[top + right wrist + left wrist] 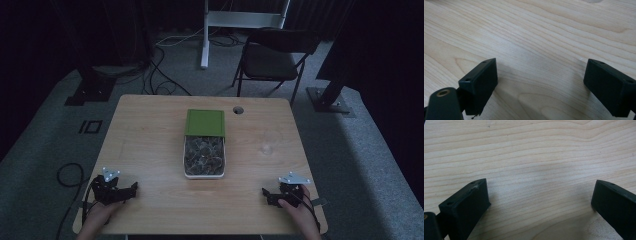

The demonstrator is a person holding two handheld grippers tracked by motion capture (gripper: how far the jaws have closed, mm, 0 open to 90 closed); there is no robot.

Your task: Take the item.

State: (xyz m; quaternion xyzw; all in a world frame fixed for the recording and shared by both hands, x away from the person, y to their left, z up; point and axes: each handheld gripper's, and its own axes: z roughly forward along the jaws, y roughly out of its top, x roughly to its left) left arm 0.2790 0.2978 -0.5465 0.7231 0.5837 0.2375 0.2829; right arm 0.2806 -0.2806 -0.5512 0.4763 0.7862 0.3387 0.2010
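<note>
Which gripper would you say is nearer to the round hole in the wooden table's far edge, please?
Right. The right gripper sits near the table's front right, roughly below the round hole; the left gripper sits front left, farther across.

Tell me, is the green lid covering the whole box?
No, the green lid sits over the far end of the box only, leaving the dark contents at the near end exposed.

I see a white rectangular tray (184,159) at the middle of the tabletop (145,140), long side running away from me, filled with a dark, tangled mass I can't identify. A green lid (205,122) lies flat over its far end, leaving the near part uncovered.
</note>
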